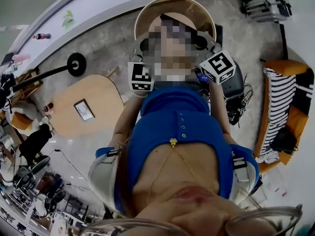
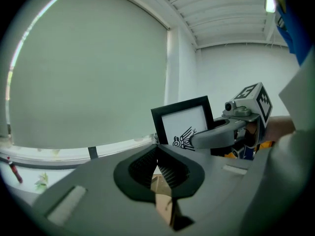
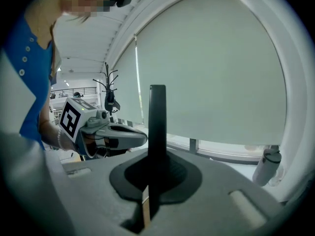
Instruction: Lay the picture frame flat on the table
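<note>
The picture frame (image 2: 183, 124) is black with a white sheet and a dark drawing. It is held up in the air, upright. My right gripper (image 3: 156, 167) is shut on it, and in the right gripper view the frame (image 3: 157, 127) shows edge-on between the jaws. In the left gripper view the right gripper (image 2: 196, 140) grips the frame's lower right part. My left gripper (image 2: 158, 162) is shut with nothing in it and hovers beside the frame. Both marker cubes, left (image 1: 141, 76) and right (image 1: 219, 68), are raised in front of the person.
A rounded wooden table (image 1: 106, 95) stands at the left with a flat dark-edged rectangle (image 1: 83, 109) on it. A round wooden table (image 1: 147, 11) is farther ahead. An orange sofa (image 1: 285, 68) with a striped blanket is at the right, a black stand base (image 1: 75, 64) at the left.
</note>
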{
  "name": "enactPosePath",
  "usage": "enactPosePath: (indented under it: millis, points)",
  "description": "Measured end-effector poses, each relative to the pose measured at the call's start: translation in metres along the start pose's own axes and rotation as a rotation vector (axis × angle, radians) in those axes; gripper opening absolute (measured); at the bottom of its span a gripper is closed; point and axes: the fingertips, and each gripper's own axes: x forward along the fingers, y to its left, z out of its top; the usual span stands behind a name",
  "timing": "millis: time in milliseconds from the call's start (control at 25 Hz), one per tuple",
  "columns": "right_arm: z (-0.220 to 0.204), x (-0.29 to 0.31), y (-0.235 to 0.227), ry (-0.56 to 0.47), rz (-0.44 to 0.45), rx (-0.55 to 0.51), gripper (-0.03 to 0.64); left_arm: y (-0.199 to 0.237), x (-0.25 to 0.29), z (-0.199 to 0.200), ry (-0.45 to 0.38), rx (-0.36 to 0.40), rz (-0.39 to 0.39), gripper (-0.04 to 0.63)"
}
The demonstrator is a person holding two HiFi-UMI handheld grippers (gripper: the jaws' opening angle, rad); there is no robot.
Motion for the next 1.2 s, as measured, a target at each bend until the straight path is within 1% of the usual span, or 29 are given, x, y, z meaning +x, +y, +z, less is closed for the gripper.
enactPosePath:
  millis: [120,200,360,480,640,800,960,1200]
  points:
    - [-0.007,-0.009,-0.025,0.037,0.079,-0.022,0.005,-0.015,0.022,-0.003,0.015,-0.020,0.074,-0.002]
    - [-0.009,-0.014,-0.041,0.062,0.117,-0.045,0.006,-0.024,0.034,-0.001,0.010,-0.040,0.114,-0.003]
    - [-0.010,-0.022,-0.066,0.039,0.176,0.002,0.006,-0.043,0.053,0.004,-0.003,-0.039,0.155,-0.002]
    - [-0.011,-0.022,-0.067,0.031,0.215,0.016,0.006,-0.051,0.049,0.005,0.004,-0.023,0.194,-0.002]
    - [-0.011,-0.020,-0.061,0.034,0.209,-0.007,0.006,-0.053,0.040,0.001,0.015,-0.023,0.185,-0.003]
    - [-0.013,-0.010,-0.052,0.044,0.210,-0.024,0.005,-0.040,0.032,-0.003,0.031,-0.007,0.187,-0.002]
    - [-0.019,-0.008,-0.048,0.052,0.206,-0.007,0.005,-0.034,0.029,-0.008,0.039,-0.017,0.184,-0.002]
    - [-0.022,-0.010,-0.052,0.066,0.166,0.003,0.006,-0.031,0.032,-0.014,0.065,-0.008,0.151,-0.002]
